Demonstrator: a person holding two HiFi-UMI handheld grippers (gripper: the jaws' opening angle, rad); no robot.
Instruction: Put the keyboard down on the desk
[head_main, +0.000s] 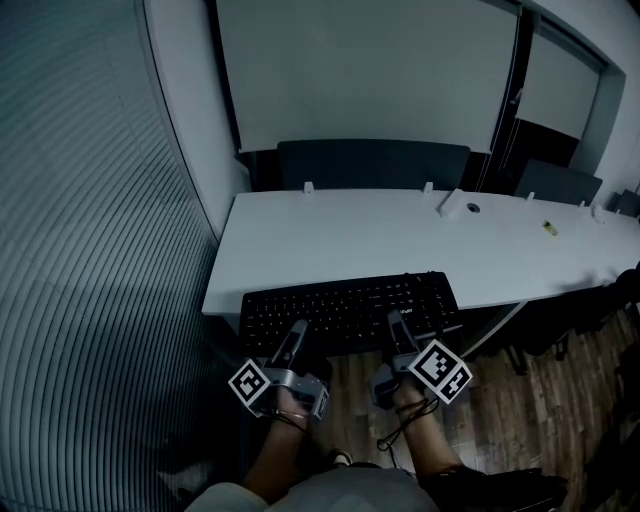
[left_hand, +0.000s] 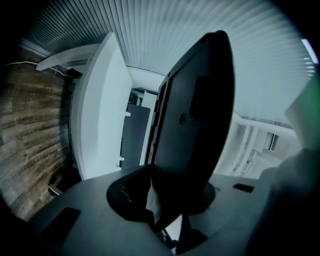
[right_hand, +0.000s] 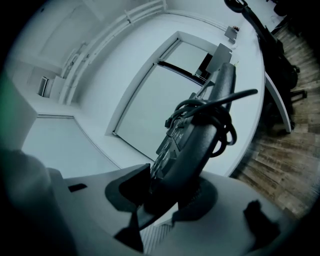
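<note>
Your left hand-held gripper pinching the black keyboard at its 7 o'clock edge, your right hand-held gripper pinching it at 5 o'clock beside the coiled cable, keyboard level, partly over the white worktop at its 6 o'clock edge.

The keyboard lies across the near edge of the desk, its front part out over the floor; touching the desk or not, can't tell. The left gripper clamps its near edge left of centre, and the right gripper right of centre. Behind the desk is a chair, with a second chair further right. A wall runs along the left.
</note>
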